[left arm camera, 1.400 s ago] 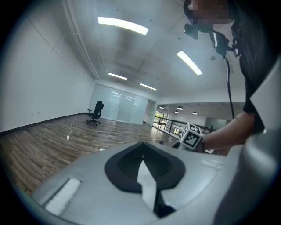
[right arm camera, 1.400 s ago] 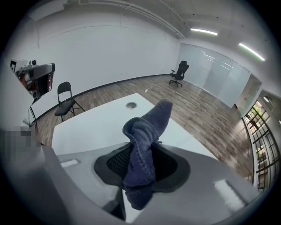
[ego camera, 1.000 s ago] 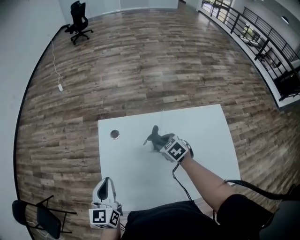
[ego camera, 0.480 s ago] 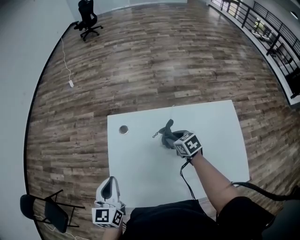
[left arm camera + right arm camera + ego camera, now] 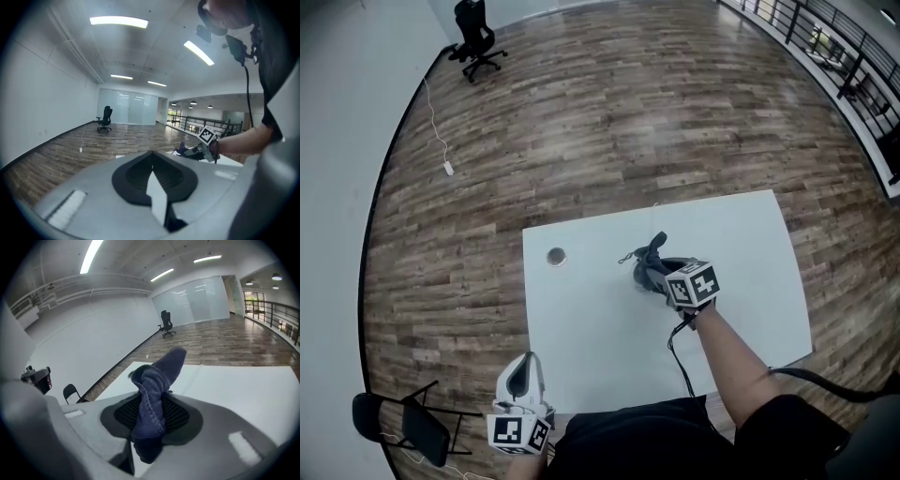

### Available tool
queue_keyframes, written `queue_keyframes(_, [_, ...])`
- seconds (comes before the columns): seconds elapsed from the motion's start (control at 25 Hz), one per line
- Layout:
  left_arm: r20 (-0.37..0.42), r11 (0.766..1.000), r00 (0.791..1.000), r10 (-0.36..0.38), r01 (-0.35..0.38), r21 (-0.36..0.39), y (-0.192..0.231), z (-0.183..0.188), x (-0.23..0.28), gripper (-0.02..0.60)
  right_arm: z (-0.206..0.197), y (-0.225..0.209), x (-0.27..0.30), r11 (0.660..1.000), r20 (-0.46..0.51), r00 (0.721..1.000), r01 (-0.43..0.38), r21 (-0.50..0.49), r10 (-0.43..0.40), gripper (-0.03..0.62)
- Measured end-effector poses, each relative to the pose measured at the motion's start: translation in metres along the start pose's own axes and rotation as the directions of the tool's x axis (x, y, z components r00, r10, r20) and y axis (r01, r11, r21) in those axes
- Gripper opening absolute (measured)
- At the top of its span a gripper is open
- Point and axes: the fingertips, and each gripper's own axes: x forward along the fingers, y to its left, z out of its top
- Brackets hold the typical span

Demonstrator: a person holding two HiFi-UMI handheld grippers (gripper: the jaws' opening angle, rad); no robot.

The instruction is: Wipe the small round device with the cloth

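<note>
The small round device [image 5: 556, 256] lies on the white table [image 5: 750, 272] near its far left corner. A dark blue cloth [image 5: 652, 255] sticks up from my right gripper [image 5: 667, 274], which is shut on it over the middle of the table, well to the right of the device. In the right gripper view the cloth [image 5: 154, 380] bunches between the jaws of that gripper [image 5: 151, 404] and hides what lies straight ahead. My left gripper [image 5: 521, 386] hangs off the table's near left corner; its jaws [image 5: 151, 157] meet with nothing between them.
A black office chair [image 5: 478, 42] stands far off on the wooden floor. A folding chair [image 5: 403, 427] sits close to my left gripper. A white cable [image 5: 448, 169] lies by the left wall, and a railing [image 5: 844, 56] runs along the right.
The head view has shifted, so the table sits further right. The right gripper with the cloth has drifted slightly right, away from the device. The left gripper has stayed put.
</note>
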Motion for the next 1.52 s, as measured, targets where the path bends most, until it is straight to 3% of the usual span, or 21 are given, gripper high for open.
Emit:
queue_keyframes(0.16, [-0.005, 1.000, 1.000, -0.013, 0.013, 0.005, 0.001, 0.000, 0.001, 0.006, -0.003, -0.001, -0.004, 0.997, -0.007, 0.998, 0.058, -0.054, -0.058, 0.121])
queue_keyframes(0.56, [-0.023, 0.999, 0.999, -0.043, 0.044, 0.022, 0.010, -0.002, 0.003, 0.006, -0.027, -0.023, -0.003, 0.990, -0.060, 0.988, 0.143, -0.005, -0.143, 0.120])
queue_keyframes(0.84, [-0.055, 0.998, 0.997, -0.059, 0.061, 0.027, 0.013, -0.010, 0.006, 0.006, -0.067, -0.014, 0.012, 0.993, -0.177, 0.977, 0.115, -0.024, -0.118, 0.120])
queue_keyframes(0.96, [-0.046, 0.997, 0.996, -0.073, 0.074, 0.020, 0.009, -0.010, 0.012, 0.006, -0.096, -0.004, 0.021, 0.998, -0.259, 0.964, 0.057, -0.008, -0.057, 0.120])
queue_keyframes(1.08, [-0.031, 0.996, 0.996, -0.087, 0.087, -0.001, 0.003, -0.008, 0.018, 0.006, -0.107, -0.004, 0.012, 0.998, -0.255, 0.965, 0.059, 0.006, -0.055, 0.120])
queue_keyframes(1.2, [-0.008, 0.995, 0.996, -0.092, 0.092, -0.025, -0.002, -0.007, 0.021, 0.006, -0.073, -0.016, -0.015, 0.987, -0.161, 0.975, 0.141, -0.076, -0.152, 0.120])
queue_keyframes(1.32, [0.012, 0.997, 0.997, -0.076, 0.076, 0.001, -0.006, -0.011, 0.020, 0.006, -0.024, -0.017, -0.037, 0.954, -0.059, 0.975, 0.194, -0.228, -0.213, 0.120])
queue_keyframes(1.4, [0.030, 0.998, 0.997, -0.067, 0.067, 0.019, -0.010, -0.013, 0.018, 0.006, -0.003, -0.010, -0.038, 0.922, -0.052, 0.973, 0.193, -0.335, -0.223, 0.120])
queue_keyframes(1.52, [0.049, 0.999, 0.998, -0.045, 0.046, -0.011, -0.012, -0.015, 0.014, 0.006, 0.008, -0.003, -0.027, 0.869, -0.108, 0.962, 0.175, -0.464, -0.251, 0.120])
